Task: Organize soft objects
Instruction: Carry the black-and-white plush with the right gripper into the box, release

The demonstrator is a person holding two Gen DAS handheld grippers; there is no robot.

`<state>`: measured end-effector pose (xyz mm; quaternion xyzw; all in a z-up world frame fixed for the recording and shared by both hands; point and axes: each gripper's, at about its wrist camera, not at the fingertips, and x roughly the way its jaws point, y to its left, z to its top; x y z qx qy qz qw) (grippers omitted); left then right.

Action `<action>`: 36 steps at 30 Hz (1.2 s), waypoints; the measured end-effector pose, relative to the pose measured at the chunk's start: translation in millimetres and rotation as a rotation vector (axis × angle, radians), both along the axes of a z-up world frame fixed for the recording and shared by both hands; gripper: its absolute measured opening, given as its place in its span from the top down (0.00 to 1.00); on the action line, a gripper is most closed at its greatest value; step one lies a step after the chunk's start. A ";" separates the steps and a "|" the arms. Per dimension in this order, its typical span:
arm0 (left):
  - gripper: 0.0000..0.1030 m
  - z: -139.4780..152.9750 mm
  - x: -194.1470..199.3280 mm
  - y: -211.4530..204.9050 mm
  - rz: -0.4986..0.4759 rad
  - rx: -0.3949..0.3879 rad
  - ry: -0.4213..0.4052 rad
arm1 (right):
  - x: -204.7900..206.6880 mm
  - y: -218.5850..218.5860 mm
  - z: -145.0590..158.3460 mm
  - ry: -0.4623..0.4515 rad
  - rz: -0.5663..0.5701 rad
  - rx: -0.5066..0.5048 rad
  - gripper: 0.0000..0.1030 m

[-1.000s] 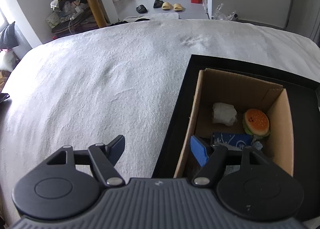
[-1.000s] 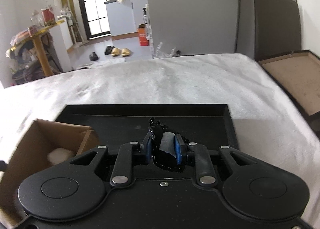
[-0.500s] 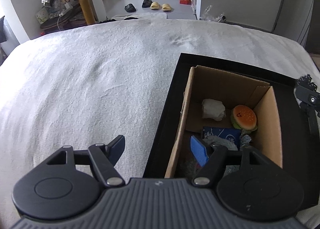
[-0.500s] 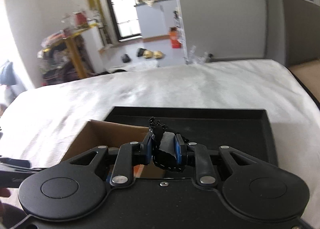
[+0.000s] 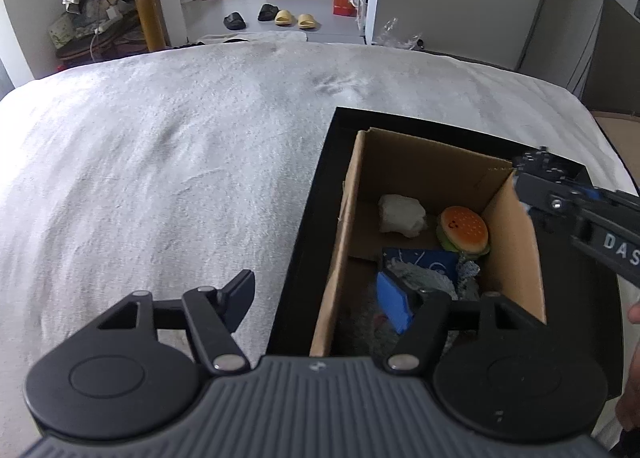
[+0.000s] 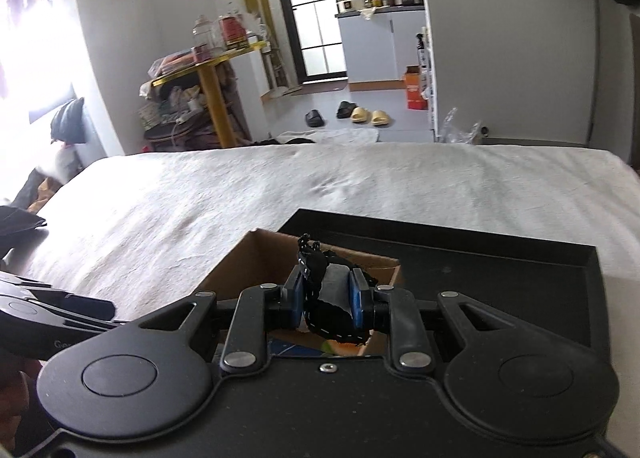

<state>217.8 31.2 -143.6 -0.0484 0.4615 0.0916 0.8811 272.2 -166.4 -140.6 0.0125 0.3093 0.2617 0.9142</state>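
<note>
A small black fabric piece with white stitching sits clamped in the right hand-held gripper, above the open brown cardboard box. Only the left wrist view shows the box's contents: a burger-shaped plush toy, a white crumpled cloth. The left hand-held gripper hovers with fingers apart astride the box's left wall, over the black tray on the white bed.

left claw: ribbed grey housing, black linkages | right claw: black, blue pads, silver screws
</note>
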 end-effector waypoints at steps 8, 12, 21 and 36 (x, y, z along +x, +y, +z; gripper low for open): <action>0.45 -11.6 3.2 10.3 0.014 -0.043 0.001 | -1.4 22.4 -7.2 0.016 0.070 -0.002 0.78; 0.66 -18.8 5.9 16.5 0.020 -0.086 0.014 | -1.1 34.9 -9.0 0.018 0.107 -0.002 0.78; 0.89 -29.7 10.3 15.4 -0.010 -0.150 0.034 | 0.4 56.7 -14.1 0.046 0.170 0.000 0.77; 0.81 -24.0 13.2 20.4 0.014 -0.161 0.070 | -3.1 53.0 -19.4 0.145 0.164 0.008 0.62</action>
